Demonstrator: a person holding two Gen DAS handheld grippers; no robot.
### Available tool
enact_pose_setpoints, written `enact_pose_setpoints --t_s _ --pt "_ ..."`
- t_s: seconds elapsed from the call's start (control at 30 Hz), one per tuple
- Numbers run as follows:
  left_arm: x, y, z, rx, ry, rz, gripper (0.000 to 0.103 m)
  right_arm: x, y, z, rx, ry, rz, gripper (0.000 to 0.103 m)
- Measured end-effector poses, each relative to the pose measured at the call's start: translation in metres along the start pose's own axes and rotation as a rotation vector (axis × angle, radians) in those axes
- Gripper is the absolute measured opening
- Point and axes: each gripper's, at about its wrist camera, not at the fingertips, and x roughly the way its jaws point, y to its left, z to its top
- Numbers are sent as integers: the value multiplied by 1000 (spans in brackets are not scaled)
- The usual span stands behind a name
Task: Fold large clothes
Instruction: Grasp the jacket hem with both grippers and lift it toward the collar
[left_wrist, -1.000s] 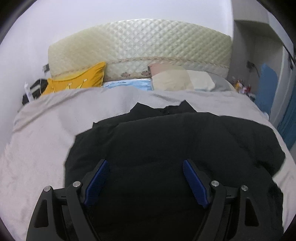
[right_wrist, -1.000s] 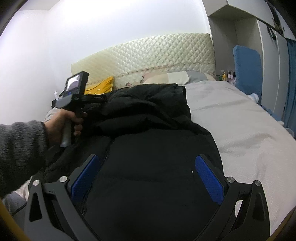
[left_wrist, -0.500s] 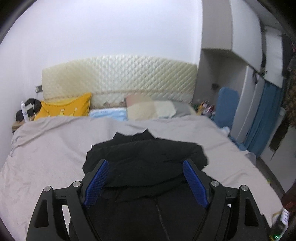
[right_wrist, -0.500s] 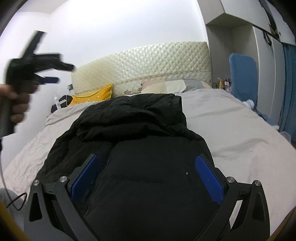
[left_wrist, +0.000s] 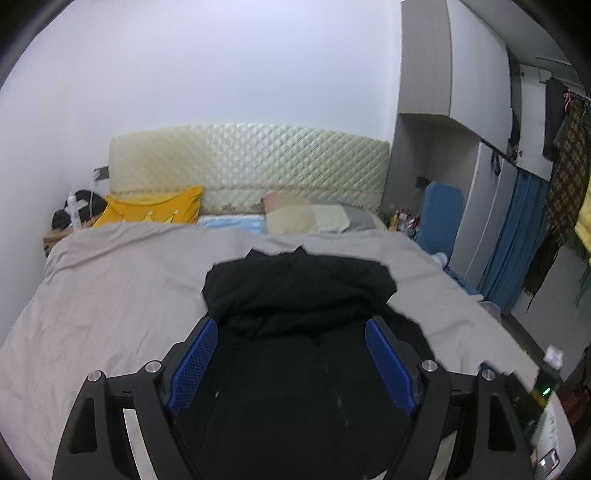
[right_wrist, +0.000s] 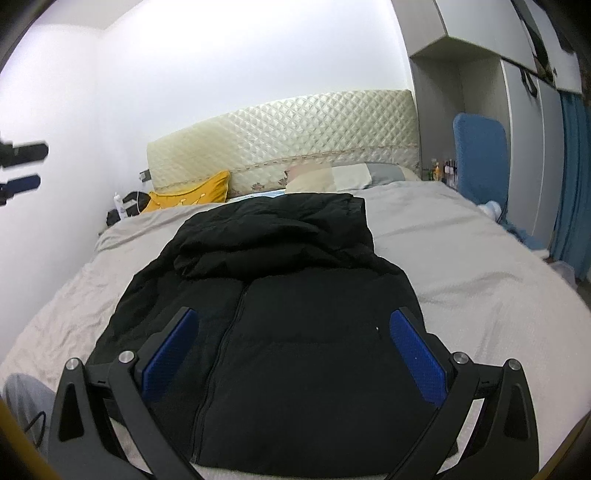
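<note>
The black jacket (right_wrist: 295, 332) occupies the middle of the bed (right_wrist: 480, 277); bare cover lies open to pass on both sides of it. At the head end, the yellow cushion (left_wrist: 155, 210), the patchwork pillow (left_wrist: 314, 219) and the quilted headboard (left_wrist: 251, 158) block travel. Beside the bed's right edge stand a blue chair (right_wrist: 480, 155) and a wardrobe (left_wrist: 491, 203). A white wall (right_wrist: 55, 240) borders the bed's left side.

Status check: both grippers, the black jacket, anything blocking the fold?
Left gripper open, empty. Right gripper open, empty, above the jacket. Jacket flat on bed, top part folded over. Nothing in the way.
</note>
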Motion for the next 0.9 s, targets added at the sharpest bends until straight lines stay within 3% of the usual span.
enact_pose_setpoints --t_s 0.37,0.5,0.63,0.73,0.9 --pt "54 95 -96 -195 197 29 82 6 7 -9 -30 89 61 103" --pt "72 123 -117 -268 272 32 82 13 2 -9 -51 130 78 103" --pt "85 147 -129 -322 340 6 82 30 -17 -4 -18 211 87 103" --pt "102 166 -137 -374 438 -32 82 46 -40 -3 23 320 26 103" --pt "125 189 -154 -493 572 -86 82 66 -99 -17 187 439 10 95"
